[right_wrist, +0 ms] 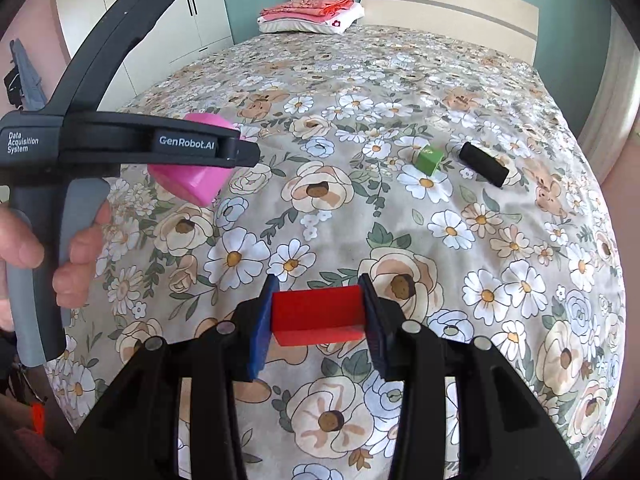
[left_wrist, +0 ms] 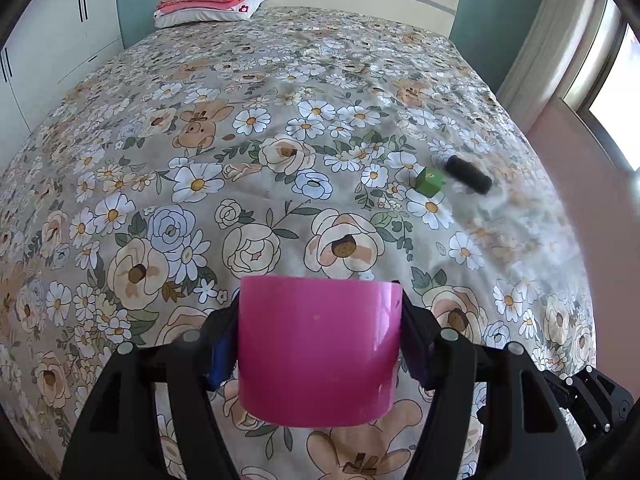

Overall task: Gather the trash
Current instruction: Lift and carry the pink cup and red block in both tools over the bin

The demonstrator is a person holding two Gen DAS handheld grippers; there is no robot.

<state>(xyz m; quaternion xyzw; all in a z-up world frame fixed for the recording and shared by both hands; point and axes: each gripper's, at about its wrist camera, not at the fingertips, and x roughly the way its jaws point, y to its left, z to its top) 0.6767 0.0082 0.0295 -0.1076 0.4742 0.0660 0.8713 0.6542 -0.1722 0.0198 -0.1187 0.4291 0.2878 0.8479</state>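
**Both grippers hold something above the bed**

The left hand-held gripper (left_wrist: 320,344) pinches a pink cup (left_wrist: 319,350); what is inside it cannot be seen. The right hand-held gripper (right_wrist: 318,320) pinches a red block (right_wrist: 318,314). A green block (right_wrist: 429,160) and a black roll (right_wrist: 483,165) lie close together on the flowery bed (right_wrist: 360,220).

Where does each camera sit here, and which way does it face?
Left wrist: on the left tongs, angled down the floral bed toward the headboard; tongs hold a pink cup.
Right wrist: on the right tongs, same heading; they grip a red block; the left tongs and a hand show left.
Shared: green cube, black cylinder, folded clothes.
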